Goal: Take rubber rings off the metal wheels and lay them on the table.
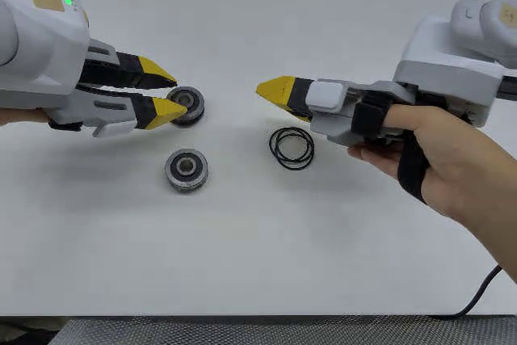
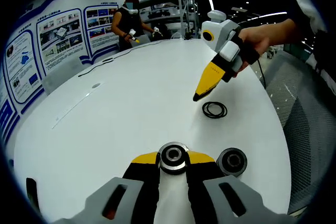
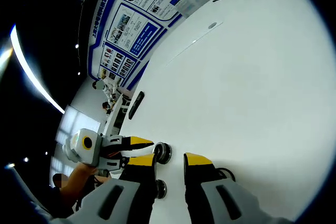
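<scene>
Rings (image 1: 291, 148) lie loose on table (image 1: 258, 264) | left claw (image 1: 178, 94) clamped on wheel (image 1: 192, 104) | right claw (image 1: 275, 90) apart, tips near rings | second wheel (image 1: 187, 170) lies flat nearby

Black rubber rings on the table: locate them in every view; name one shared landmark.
Head view: black rubber rings centre, below right gripper.
Left gripper view: rings right of centre, under that gripper.
Right gripper view: dark arc beside right-hand jaw.
Landmark: metal wheel in left gripper's jaws.

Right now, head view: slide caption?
Left tongs hold one metal wheel; right tongs open; second wheel, rubber rings on table.
</scene>
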Demonstrator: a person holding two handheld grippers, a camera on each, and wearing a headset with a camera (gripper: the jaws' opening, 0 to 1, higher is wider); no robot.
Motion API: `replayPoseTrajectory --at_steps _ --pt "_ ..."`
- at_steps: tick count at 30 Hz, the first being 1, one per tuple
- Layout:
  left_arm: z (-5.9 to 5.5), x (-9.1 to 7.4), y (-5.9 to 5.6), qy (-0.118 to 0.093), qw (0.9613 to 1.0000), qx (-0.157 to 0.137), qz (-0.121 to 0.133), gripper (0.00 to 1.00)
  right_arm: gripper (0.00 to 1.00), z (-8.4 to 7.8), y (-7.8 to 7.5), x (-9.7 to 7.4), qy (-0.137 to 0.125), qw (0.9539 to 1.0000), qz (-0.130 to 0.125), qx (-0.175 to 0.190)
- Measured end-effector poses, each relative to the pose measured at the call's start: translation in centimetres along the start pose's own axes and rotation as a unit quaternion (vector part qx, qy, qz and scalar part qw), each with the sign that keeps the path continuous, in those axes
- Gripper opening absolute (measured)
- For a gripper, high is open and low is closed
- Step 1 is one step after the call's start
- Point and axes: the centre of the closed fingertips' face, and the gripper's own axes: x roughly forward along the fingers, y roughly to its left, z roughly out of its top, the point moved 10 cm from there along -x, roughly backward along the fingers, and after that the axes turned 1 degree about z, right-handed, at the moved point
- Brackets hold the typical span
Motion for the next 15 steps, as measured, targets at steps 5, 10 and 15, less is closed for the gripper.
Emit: replayPoseTrajectory --at_steps 5,10,15 --pt "0.0 0.3 0.1 0.002 1.0 -0.001 -0.003 0.19 0.22 0.0 0.1 0.3 0.004 1.0 0.004 0.001" --pt "-0.3 0.5 0.2 0.005 1.0 0.001 -0.007 0.18 0.22 0.2 0.3 0.8 0.005 0.9999 0.011 0.006" --pt "-0.5 0.4 0.3 0.004 1.0 -0.004 -0.008 0.17 0.22 0.4 0.5 1.3 0.005 0.9998 0.017 0.007"
